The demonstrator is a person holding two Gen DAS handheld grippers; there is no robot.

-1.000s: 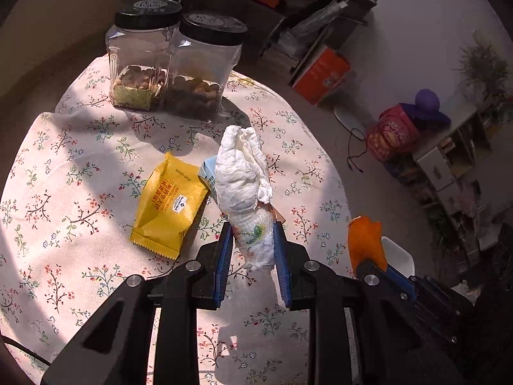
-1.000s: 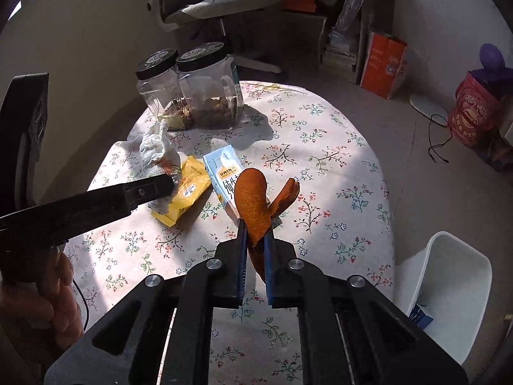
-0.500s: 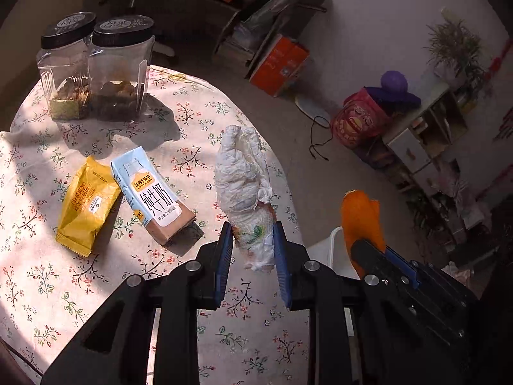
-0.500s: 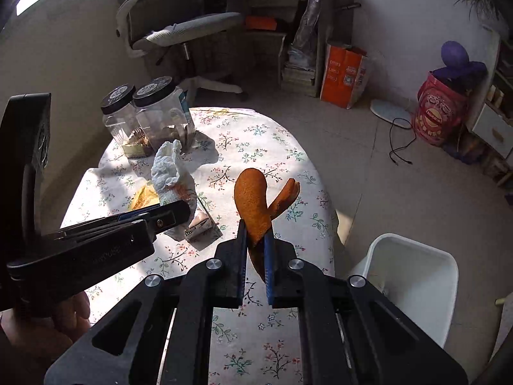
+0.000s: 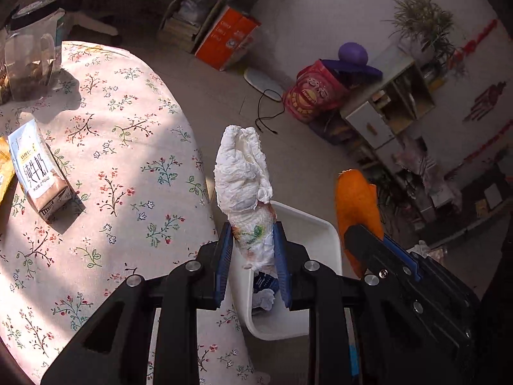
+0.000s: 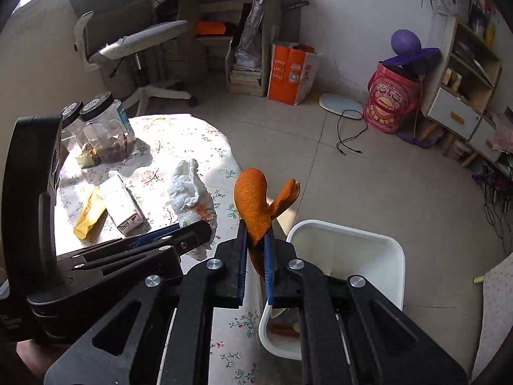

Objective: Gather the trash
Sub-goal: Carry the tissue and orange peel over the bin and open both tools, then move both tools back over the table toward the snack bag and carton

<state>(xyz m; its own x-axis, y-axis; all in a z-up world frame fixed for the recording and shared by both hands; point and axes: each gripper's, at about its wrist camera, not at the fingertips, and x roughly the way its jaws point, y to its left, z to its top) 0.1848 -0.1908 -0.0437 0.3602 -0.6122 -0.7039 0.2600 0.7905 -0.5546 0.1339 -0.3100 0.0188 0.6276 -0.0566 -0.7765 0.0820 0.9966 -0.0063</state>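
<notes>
The left gripper (image 5: 252, 250) pinches a crumpled white tissue (image 5: 244, 173), which stands up from its fingers above the white bin (image 5: 320, 234) just below. Beside it, the right gripper (image 6: 255, 250) clamps an orange peel (image 6: 253, 205); what seems to be scraps lies in the bin.

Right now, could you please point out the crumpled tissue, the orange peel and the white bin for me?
crumpled tissue (image 5: 242, 173), left wrist view, on its wrinkled upper half above the jaws.
orange peel (image 6: 253, 202), right wrist view, on its broad outer skin.
white bin (image 6: 349, 234), right wrist view, on its far rim.
</notes>
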